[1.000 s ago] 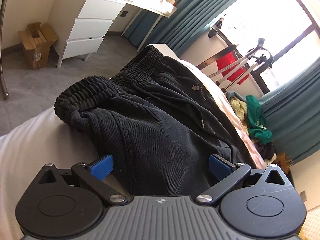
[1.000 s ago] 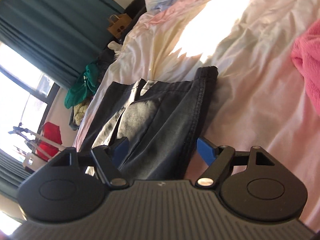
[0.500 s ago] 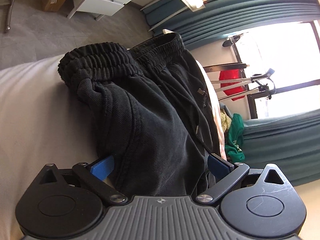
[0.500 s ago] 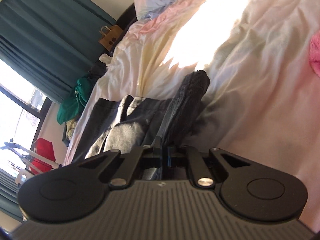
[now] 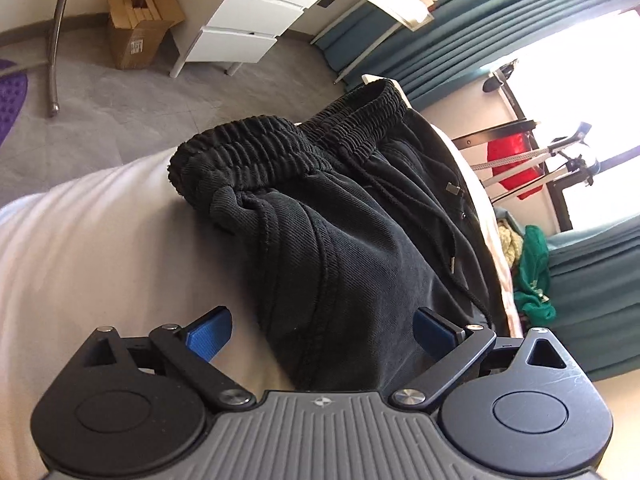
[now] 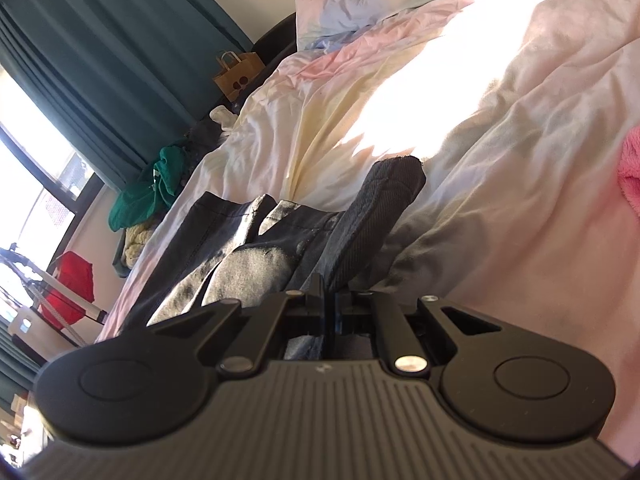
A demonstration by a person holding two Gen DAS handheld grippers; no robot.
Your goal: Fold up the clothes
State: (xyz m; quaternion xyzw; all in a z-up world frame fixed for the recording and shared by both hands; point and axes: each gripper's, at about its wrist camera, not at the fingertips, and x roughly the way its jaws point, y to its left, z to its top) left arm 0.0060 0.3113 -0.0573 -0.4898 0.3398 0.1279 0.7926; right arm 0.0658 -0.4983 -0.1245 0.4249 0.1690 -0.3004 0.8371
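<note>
Black drawstring trousers [image 5: 352,240] lie on the pale bed [image 5: 100,240], their ribbed elastic waistband [image 5: 280,148] at the far end near the bed's edge. My left gripper [image 5: 320,330] is open, its blue pads [image 5: 210,334] on either side of the trouser fabric. In the right wrist view the trousers' leg end [image 6: 372,220] is lifted off the bedsheet [image 6: 500,160], with my right gripper [image 6: 329,294] shut on its hem. The rest of the legs [image 6: 240,256] lies flat to the left.
A white drawer unit [image 5: 248,28] and a cardboard box [image 5: 138,38] stand on the grey floor beyond the bed. Teal curtains [image 6: 100,60], a heap of green clothes [image 6: 156,188], a red item on a rack [image 5: 516,160] and a pink fluffy thing [image 6: 630,176] are around.
My right gripper went from open around the trouser hem to shut on it and has raised it. The left gripper stayed open and shifted its view over the waistband.
</note>
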